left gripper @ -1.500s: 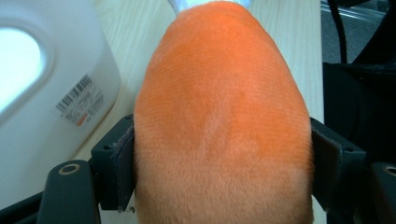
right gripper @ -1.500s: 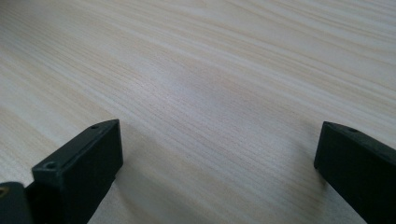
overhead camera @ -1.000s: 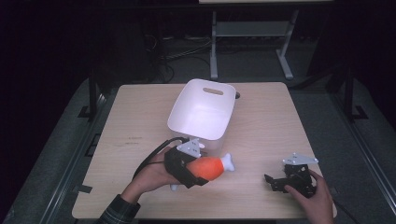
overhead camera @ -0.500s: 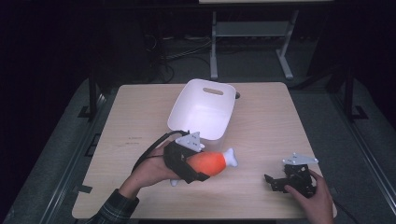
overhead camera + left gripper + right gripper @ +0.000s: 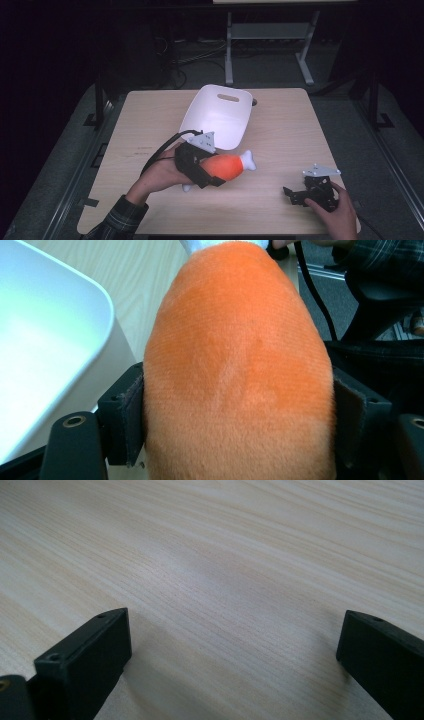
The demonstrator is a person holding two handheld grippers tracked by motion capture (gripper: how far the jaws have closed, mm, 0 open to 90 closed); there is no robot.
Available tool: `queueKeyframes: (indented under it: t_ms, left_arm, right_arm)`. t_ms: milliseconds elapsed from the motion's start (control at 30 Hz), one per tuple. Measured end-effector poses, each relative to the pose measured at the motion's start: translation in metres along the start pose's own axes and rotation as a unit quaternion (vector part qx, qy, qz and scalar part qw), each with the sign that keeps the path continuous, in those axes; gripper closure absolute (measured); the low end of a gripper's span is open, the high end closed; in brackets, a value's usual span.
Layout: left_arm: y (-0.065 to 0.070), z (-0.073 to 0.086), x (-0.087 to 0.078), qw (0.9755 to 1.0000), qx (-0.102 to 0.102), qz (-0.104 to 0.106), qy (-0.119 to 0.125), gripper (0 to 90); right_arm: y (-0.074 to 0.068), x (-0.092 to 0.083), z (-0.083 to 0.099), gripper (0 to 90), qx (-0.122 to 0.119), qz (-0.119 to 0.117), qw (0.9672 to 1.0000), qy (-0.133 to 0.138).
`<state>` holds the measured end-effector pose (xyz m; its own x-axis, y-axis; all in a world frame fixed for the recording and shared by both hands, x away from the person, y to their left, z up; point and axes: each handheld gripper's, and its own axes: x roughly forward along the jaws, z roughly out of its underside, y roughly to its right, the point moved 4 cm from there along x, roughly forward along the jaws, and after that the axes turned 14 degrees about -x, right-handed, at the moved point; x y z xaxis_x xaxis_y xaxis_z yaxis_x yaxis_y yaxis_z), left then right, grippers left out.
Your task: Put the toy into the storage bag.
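While the left tool [image 5: 207,167] clamps its jaws on the fat orange body of the plush drumstick [image 5: 227,166], just below centre of the high view, the toy hangs above the bench [image 5: 280,130], right beside the near rim of the white tub [image 5: 220,117]. It looks light and squashy, its fuzzy cover unlikely to slip, so this grip across the thick middle seems sounder than one on the thin white bone end. At lower right the right tool [image 5: 295,194] rests on the wood, jaws wide apart and empty.
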<state>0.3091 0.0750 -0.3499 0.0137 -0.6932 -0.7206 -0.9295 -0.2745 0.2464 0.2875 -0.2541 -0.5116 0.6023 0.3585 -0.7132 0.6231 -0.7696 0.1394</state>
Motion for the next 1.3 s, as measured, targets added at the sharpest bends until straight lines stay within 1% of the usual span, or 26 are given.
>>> queueKeyframes:
  t_ms: [233, 400, 500, 600, 800, 1033, 1100, 1133, 1200, 1300]
  left_arm:
    - [-0.006, -0.008, -0.005, 0.9999, -0.010, 0.003, 0.005, 22.8]
    - [-0.008, -0.012, -0.007, 0.9999, -0.011, 0.003, 0.006, 22.8]
    - [-0.010, -0.015, -0.009, 0.9999, -0.009, -0.001, 0.006, 22.8]
    - [-0.013, -0.019, -0.012, 0.9998, -0.016, -0.003, 0.008, 22.8]
    - [-0.023, -0.026, -0.019, 0.9996, -0.022, -0.014, 0.014, 22.8]
    - [-0.033, -0.032, -0.023, 0.9991, -0.031, -0.021, 0.021, 22.8]
    - [-0.036, -0.034, -0.024, 0.9992, -0.027, -0.025, 0.018, 22.8]
    - [-0.037, -0.035, -0.025, 0.9991, -0.030, -0.026, 0.018, 22.8]
    - [-0.039, -0.037, -0.025, 0.9987, -0.035, -0.027, 0.025, 22.8]
    - [-0.043, -0.039, -0.027, 0.9983, -0.040, -0.034, 0.027, 22.8]
  right_arm:
    - [0.000, 0.000, 0.000, 0.4, -0.001, 0.000, 1.0000, 0.000]
    - [0.000, 0.000, 0.000, 0.5, -0.001, 0.000, 1.0000, 0.000]
    - [0.000, 0.000, 0.000, 0.5, -0.001, 0.000, 1.0000, 0.000]
    - [0.000, 0.000, 0.000, 0.5, -0.001, 0.000, 1.0000, 0.000]
    - [0.000, 0.000, 0.000, 0.5, -0.001, 0.000, 1.0000, 0.000]
    - [0.000, 0.000, 0.000, 0.5, -0.001, 0.000, 1.0000, 0.000]
    - [0.000, 0.000, 0.000, 0.5, -0.001, 0.000, 1.0000, 0.000]
    - [0.000, 0.000, 0.000, 0.5, -0.001, 0.000, 1.0000, 0.000]
    - [0.000, 0.000, 0.000, 0.5, -0.001, 0.000, 1.0000, 0.000]
    - [0.000, 0.000, 0.000, 0.5, 0.000, 0.000, 1.0000, 0.000]
